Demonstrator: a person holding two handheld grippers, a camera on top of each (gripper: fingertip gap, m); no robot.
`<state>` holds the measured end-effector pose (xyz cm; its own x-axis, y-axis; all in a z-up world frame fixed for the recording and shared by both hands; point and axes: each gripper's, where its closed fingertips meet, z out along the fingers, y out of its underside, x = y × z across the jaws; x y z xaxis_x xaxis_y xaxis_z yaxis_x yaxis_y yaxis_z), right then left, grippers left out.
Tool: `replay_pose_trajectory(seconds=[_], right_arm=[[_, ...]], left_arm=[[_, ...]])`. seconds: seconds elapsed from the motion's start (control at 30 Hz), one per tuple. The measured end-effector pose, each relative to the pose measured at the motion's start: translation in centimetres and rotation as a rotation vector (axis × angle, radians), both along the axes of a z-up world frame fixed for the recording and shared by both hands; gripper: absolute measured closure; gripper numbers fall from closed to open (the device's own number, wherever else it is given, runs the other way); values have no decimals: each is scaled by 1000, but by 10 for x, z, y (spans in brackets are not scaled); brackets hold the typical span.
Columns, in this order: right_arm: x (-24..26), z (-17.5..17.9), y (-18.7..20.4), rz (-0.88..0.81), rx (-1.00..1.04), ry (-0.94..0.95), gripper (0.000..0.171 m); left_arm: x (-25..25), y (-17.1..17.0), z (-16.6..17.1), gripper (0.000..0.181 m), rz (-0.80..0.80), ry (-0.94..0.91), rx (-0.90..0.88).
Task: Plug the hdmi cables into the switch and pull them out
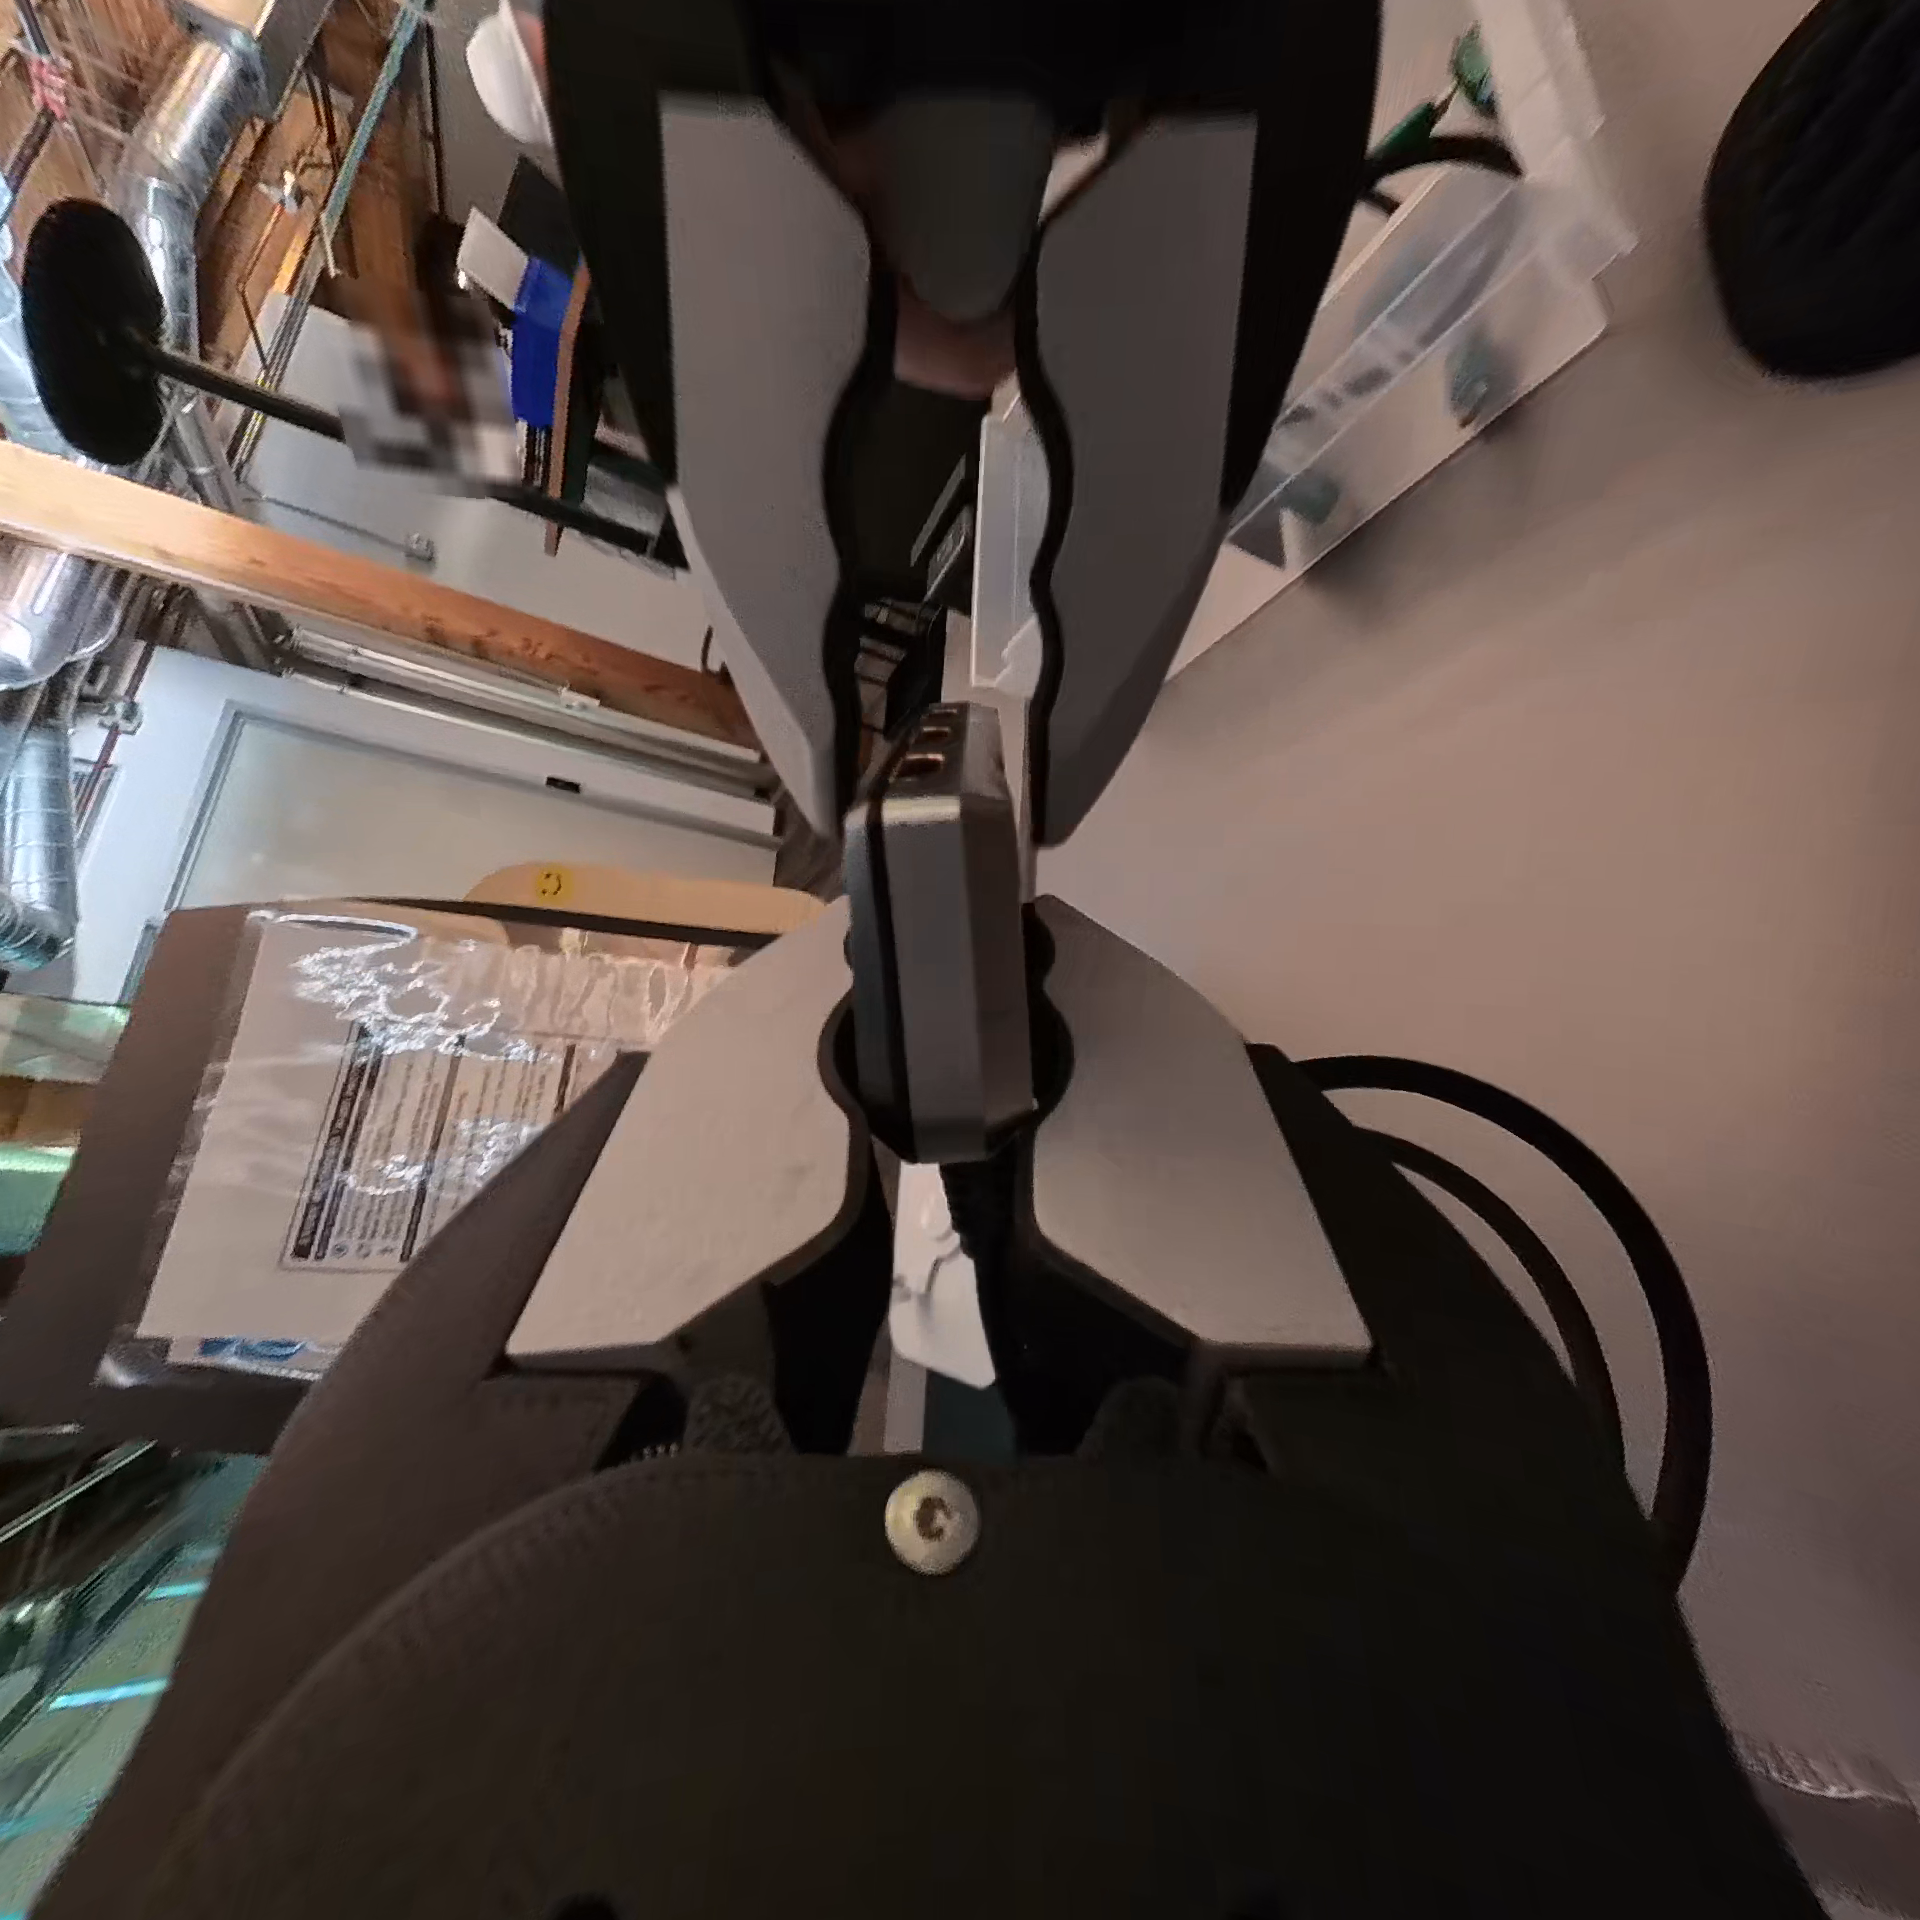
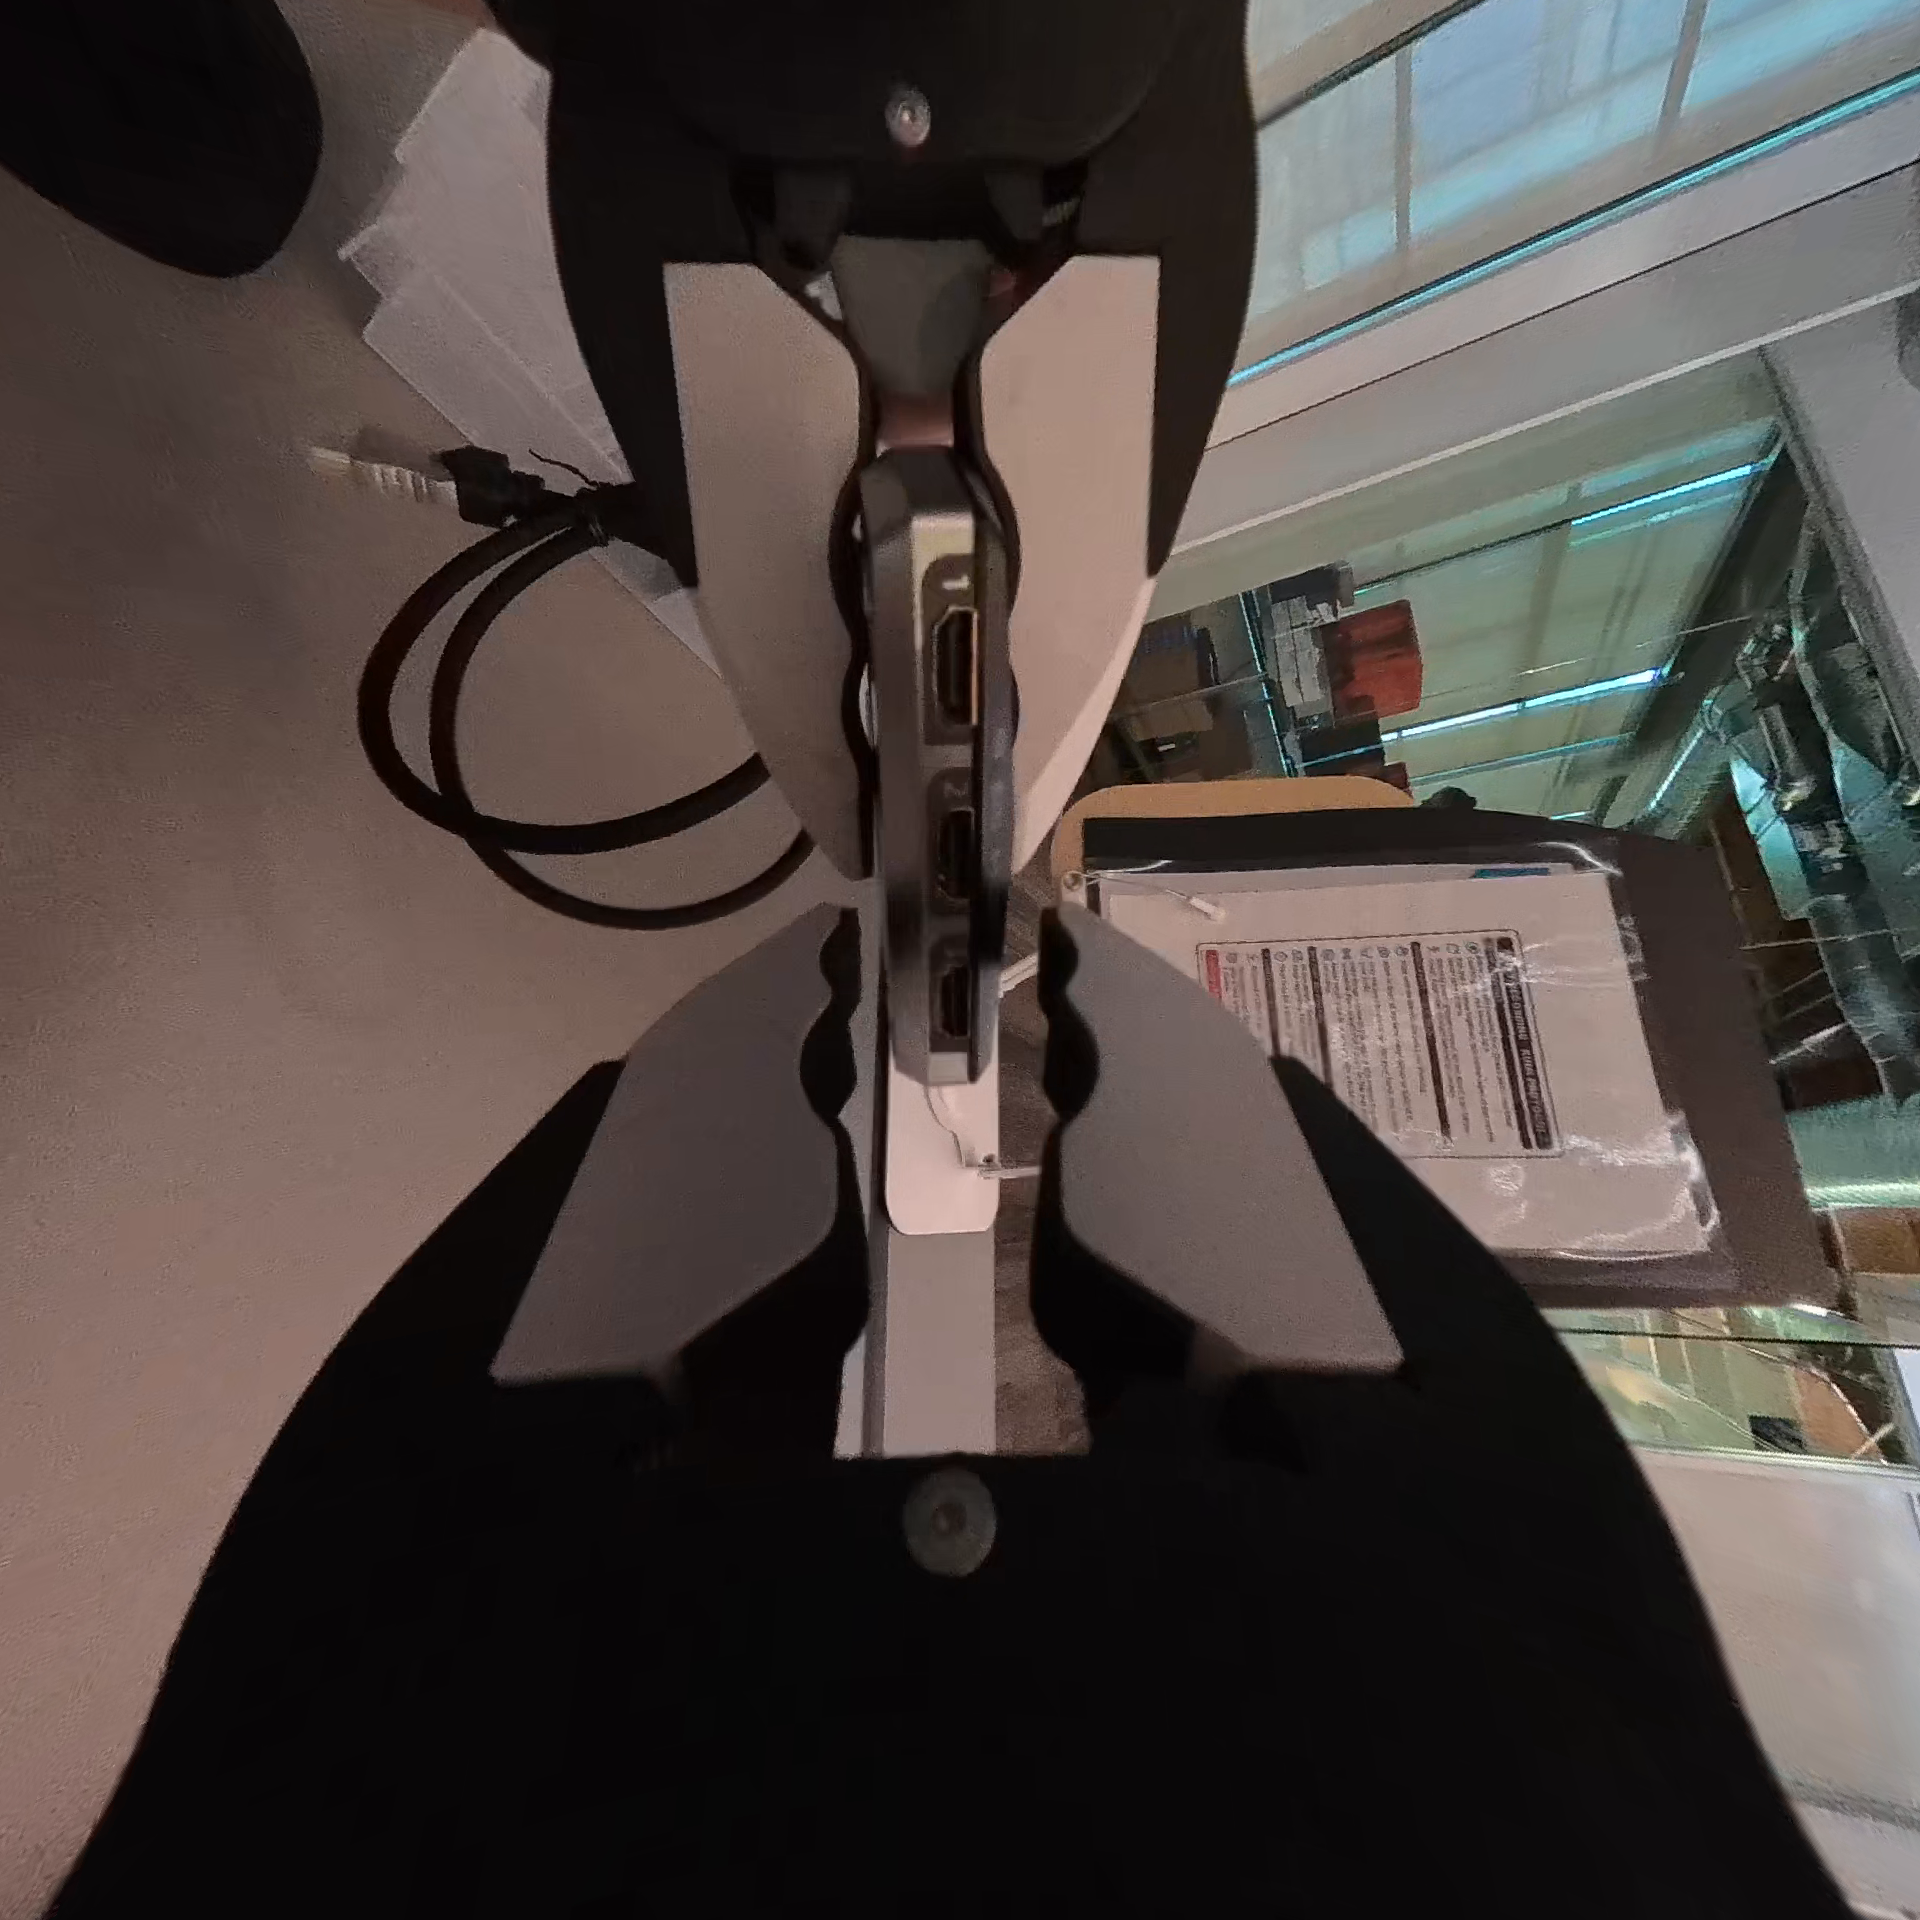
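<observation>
Grey switch [image 1: 930,987] is clamped mid-frame by the left tongs [image 1: 940,997]; right tongs [image 2: 945,997] gape empty around it. All three ports are vacant, so twisting under an off-axis push is risked. Black cable [image 2: 499,727] is coiled on the counter [image 2: 208,1039], left.

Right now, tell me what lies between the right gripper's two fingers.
The near end of the switch, gripped by the left gripper, lies there; the right wrist view shows it.
</observation>
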<state>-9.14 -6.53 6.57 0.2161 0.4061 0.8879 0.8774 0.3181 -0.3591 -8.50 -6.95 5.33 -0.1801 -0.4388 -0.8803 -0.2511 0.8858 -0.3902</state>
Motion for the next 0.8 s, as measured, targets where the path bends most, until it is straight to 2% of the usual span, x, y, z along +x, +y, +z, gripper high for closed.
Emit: replay_pose_trajectory(seconds=[0.07, 0.17, 0.33, 0.53, 0.63, 0.67, 0.8], right_arm=[[-2, -7, 1, 18, -39, 8, 149], [1, -5, 2, 2, -90, 52, 149], [13, -1, 4, -83, -54, 23, 150], [23, -2, 1, -132, -59, 8, 149], [12, -3, 4, -89, -33, 34, 141], [11, -8, 3, -85, -51, 6, 148], [22, 3, 4, -120, -19, 19, 149]], left_arm=[[0, -8, 0, 158, -34, 2, -25], [1, -6, 3, 157, -24, -20, -20], [-4, 7, 10, 156, 63, -37, 44], [-4, 6, 11, 160, 41, -44, 23], [1, -4, 10, 160, 2, -65, 27], [2, -4, 9, 160, 13, -61, 34], [3, 2, 24, 160, 64, -164, 51]])
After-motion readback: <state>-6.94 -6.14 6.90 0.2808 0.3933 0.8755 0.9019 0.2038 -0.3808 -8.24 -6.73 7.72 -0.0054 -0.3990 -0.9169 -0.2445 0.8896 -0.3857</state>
